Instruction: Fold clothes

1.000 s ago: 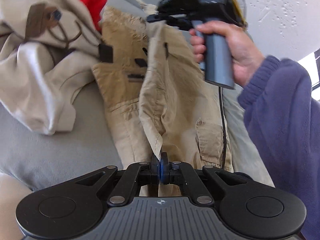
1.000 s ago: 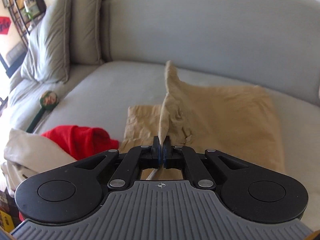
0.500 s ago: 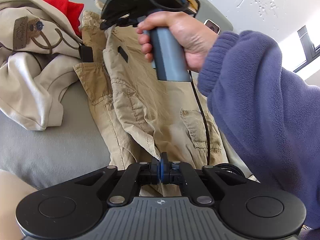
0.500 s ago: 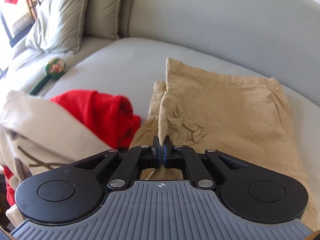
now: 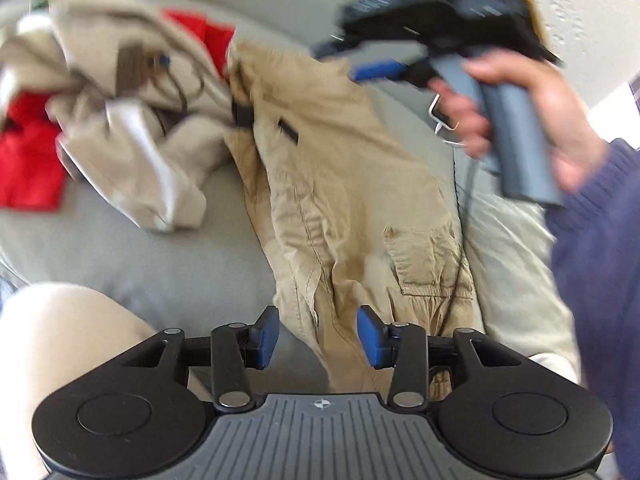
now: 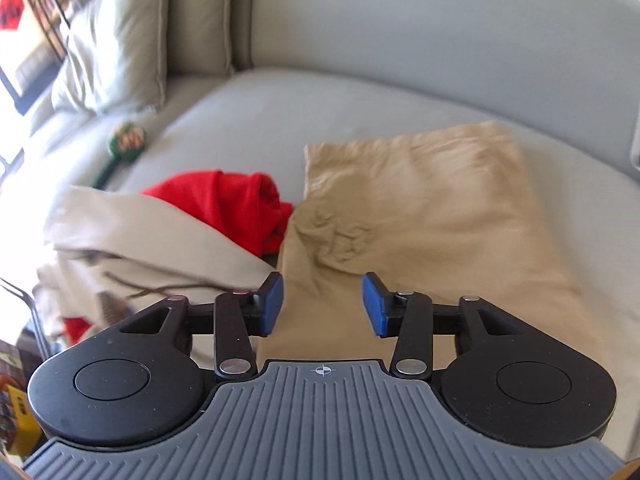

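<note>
khaki trousers (image 5: pixel 352 184) lie spread on the grey sofa seat (image 5: pixel 120 248), running from the upper middle of the left wrist view down to its lower centre, with a flap pocket showing at centre right. the left gripper (image 5: pixel 318 336) sits at the bottom of that view with its jaws spread wide and nothing between the blue pads (image 5: pixel 267 331); the trouser cloth lies beyond the gap, free of both pads. at the upper right a hand (image 5: pixel 532 116) in a dark blue sleeve holds the grey handle of the right gripper (image 5: pixel 376 70), which hangs blurred above the top end of the trousers.

in the right wrist view the right gripper (image 6: pixel 322 306) fills the bottom, jaws likewise parted and holding nothing. the trousers (image 6: pixel 432 216) lie flat on the seat at centre right, a small wrinkled patch just above the gap between the pads. to the left, touching the trousers' edge, sits a red garment (image 6: pixel 236 204), and over its lower left side drapes a beige garment (image 6: pixel 132 240) with dark drawstrings. the same heap fills the upper left of the left wrist view, beige garment (image 5: pixel 120 120) over red garment (image 5: pixel 28 164). a cushion (image 6: pixel 120 36) leans in the upper left corner of the sofa, and a small green and red round object on a green stick (image 6: pixel 126 142) lies on the seat below it.
</note>
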A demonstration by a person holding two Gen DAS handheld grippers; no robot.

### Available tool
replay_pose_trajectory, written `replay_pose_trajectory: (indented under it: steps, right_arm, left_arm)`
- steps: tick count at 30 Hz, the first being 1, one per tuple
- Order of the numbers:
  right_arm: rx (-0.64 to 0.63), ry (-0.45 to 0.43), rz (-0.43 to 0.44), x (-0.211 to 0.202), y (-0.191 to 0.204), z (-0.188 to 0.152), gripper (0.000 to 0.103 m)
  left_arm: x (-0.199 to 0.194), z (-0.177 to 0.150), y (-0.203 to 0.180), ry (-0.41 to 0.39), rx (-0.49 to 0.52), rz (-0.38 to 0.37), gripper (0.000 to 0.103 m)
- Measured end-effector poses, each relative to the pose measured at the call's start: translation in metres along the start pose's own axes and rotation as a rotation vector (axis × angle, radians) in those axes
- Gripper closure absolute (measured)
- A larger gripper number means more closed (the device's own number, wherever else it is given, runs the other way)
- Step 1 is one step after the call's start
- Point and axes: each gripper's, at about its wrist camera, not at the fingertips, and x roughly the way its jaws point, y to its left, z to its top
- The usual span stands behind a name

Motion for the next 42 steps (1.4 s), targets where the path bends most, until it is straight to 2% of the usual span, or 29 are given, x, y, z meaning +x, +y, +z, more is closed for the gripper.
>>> replay_pose_trajectory:
  steps: [4,6,8,10,13,14,15,17,20,21,23,24,26,27,28,29,30,33,36,39,41,42]
  right_arm:
    - [0.098,-0.092,0.064,-0.110,-0.040,-0.045,0.040]
    - [0.147,-0.130,0.095,-0.163,-0.060,-0.074,0.039]
    - [0.183,-0.167,0.113,-0.203,-0.075,-0.101,0.038]
    - [0.237,-0.184,0.121,-0.226,-0.091,-0.127,0.031]
    - [0.338,-0.176,0.125,-0.243,-0.114,-0.168,0.031]
    - [0.367,-0.157,0.121,-0.237,-0.120,-0.180,0.031]
    - [0.397,-0.138,0.112,-0.229,-0.126,-0.193,0.031]
    - [0.448,-0.105,0.099,-0.209,-0.137,-0.213,0.034]
    - [0.533,-0.087,0.107,-0.179,-0.148,-0.234,0.041]
    - [0.555,-0.087,0.116,-0.171,-0.150,-0.239,0.042]
    - [0.500,-0.130,0.140,-0.157,-0.144,-0.241,0.042]
    - [0.429,-0.157,0.127,-0.151,-0.139,-0.240,0.042]
    - [0.249,-0.117,0.034,-0.130,-0.128,-0.235,0.044]
    - [0.188,-0.061,-0.029,-0.118,-0.126,-0.237,0.046]
    - [0.157,0.028,-0.106,-0.106,-0.127,-0.241,0.045]
    - [0.176,0.054,-0.123,-0.103,-0.131,-0.247,0.045]
    - [0.223,0.030,-0.103,-0.111,-0.138,-0.254,0.047]
    - [0.308,0.047,-0.069,-0.131,-0.150,-0.256,0.046]
    - [0.321,-0.017,-0.046,-0.150,-0.152,-0.248,0.044]
    - [0.327,-0.115,-0.019,-0.153,-0.149,-0.228,0.046]
    - [0.302,-0.173,-0.013,-0.148,-0.142,-0.214,0.064]
    - [0.273,-0.185,-0.007,-0.140,-0.138,-0.205,0.085]
  left_arm:
    - [-0.031,-0.021,-0.014,-0.015,0.030,-0.032,0.058]
    - [-0.038,-0.025,-0.021,-0.027,0.048,-0.047,0.058]
    - [-0.046,-0.030,-0.028,-0.040,0.067,-0.061,0.058]
    - [-0.043,-0.033,-0.035,-0.057,0.064,-0.074,0.060]
    - [-0.029,-0.023,-0.041,-0.077,0.049,-0.092,0.086]
    - [-0.021,-0.017,-0.040,-0.077,0.038,-0.099,0.096]
    - [-0.012,-0.011,-0.038,-0.087,0.028,-0.098,0.098]
    - [0.004,0.002,-0.037,-0.138,0.026,-0.067,0.098]
    - [0.027,0.020,-0.039,-0.242,0.064,0.030,0.098]
    - [0.037,0.024,-0.038,-0.247,0.085,0.073,0.098]
    - [0.058,0.026,-0.036,-0.214,0.136,0.174,0.100]
    - [0.068,0.028,-0.034,-0.198,0.161,0.225,0.102]
    - [0.089,0.024,-0.023,-0.108,0.182,0.331,0.102]
    - [0.093,0.021,-0.017,-0.095,0.179,0.359,0.100]
    - [0.089,0.019,-0.014,-0.104,0.173,0.369,0.099]
    - [0.083,0.018,-0.012,-0.108,0.167,0.377,0.099]
    - [0.077,0.016,-0.011,-0.111,0.161,0.386,0.100]
    - [0.060,0.016,-0.008,-0.116,0.143,0.359,0.100]
    - [0.047,0.023,-0.012,-0.148,0.123,0.284,0.099]
    - [0.051,0.032,-0.025,-0.174,0.147,0.230,0.099]
    - [0.061,0.042,-0.035,-0.183,0.174,0.221,0.097]
    - [0.069,0.047,-0.037,-0.187,0.184,0.230,0.096]
